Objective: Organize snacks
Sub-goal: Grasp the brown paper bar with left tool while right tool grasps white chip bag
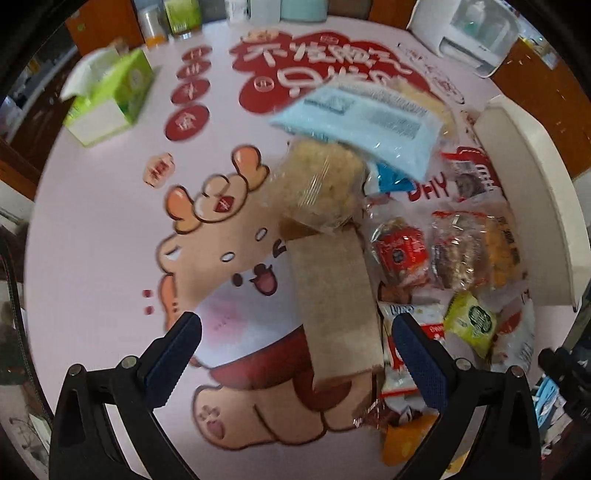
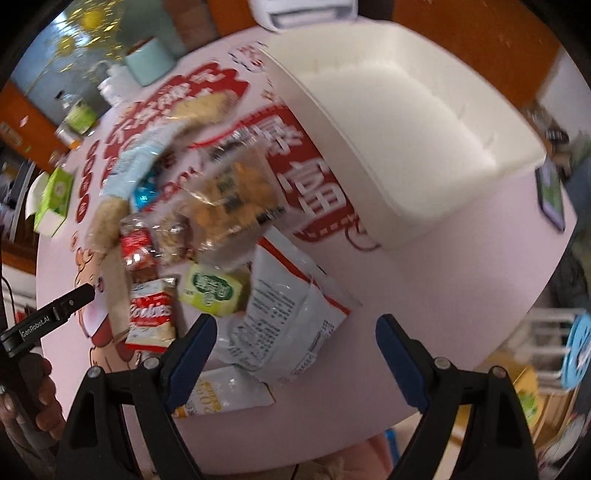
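I see a round pink table (image 1: 92,229) printed with a cartoon bear and red lettering, orange-brown wooden furniture (image 2: 480,33) behind it, a green tissue box (image 1: 110,96) and a white appliance (image 1: 469,29) at its far edge.

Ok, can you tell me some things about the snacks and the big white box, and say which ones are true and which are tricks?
1. The white box has snacks in it. False: it looks empty inside.
2. The left gripper is open. True, and it holds nothing.
3. The snack pile lies on the table beside the box. True.
4. The green tissue box sits inside the snack pile. False: it stands apart from the snacks, far across the table.
5. The right gripper is squeezing the white bag. False: its fingers are spread open, and the bag lies on the table.
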`<state>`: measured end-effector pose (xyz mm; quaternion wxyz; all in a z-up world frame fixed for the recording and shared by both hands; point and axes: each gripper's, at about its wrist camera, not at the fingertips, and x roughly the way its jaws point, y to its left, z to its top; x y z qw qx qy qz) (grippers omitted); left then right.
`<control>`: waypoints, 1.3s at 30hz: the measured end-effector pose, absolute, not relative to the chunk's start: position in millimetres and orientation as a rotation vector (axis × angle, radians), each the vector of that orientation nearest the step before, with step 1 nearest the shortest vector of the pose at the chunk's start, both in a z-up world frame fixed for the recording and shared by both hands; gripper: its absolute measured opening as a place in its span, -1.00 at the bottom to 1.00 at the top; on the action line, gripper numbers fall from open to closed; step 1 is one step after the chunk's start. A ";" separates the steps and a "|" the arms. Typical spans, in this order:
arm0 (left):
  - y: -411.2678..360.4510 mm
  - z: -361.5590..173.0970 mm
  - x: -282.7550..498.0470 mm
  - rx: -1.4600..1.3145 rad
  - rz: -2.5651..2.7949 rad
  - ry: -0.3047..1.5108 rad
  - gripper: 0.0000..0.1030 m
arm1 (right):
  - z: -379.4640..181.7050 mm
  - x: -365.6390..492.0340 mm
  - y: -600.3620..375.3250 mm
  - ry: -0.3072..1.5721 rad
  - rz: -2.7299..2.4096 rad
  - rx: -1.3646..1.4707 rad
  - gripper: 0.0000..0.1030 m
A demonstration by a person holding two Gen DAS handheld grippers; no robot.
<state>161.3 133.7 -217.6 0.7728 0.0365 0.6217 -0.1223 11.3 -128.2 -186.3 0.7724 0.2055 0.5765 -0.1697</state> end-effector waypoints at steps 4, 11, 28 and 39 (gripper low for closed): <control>129.1 -238.5 169.4 0.043 -0.261 1.400 0.99 | -198.3 13.4 -133.4 1.251 -0.376 0.507 0.72; 111.7 -255.4 176.6 0.045 -0.236 1.419 0.99 | -216.1 18.6 -136.3 1.272 -0.360 0.544 0.72; 92.2 -258.9 178.8 0.079 -0.188 1.408 0.05 | -237.9 28.9 -129.1 1.329 -0.345 0.529 0.37; 113.4 -241.4 157.3 0.065 -0.217 1.409 0.03 | -217.5 32.4 -106.6 1.287 -0.307 0.443 0.23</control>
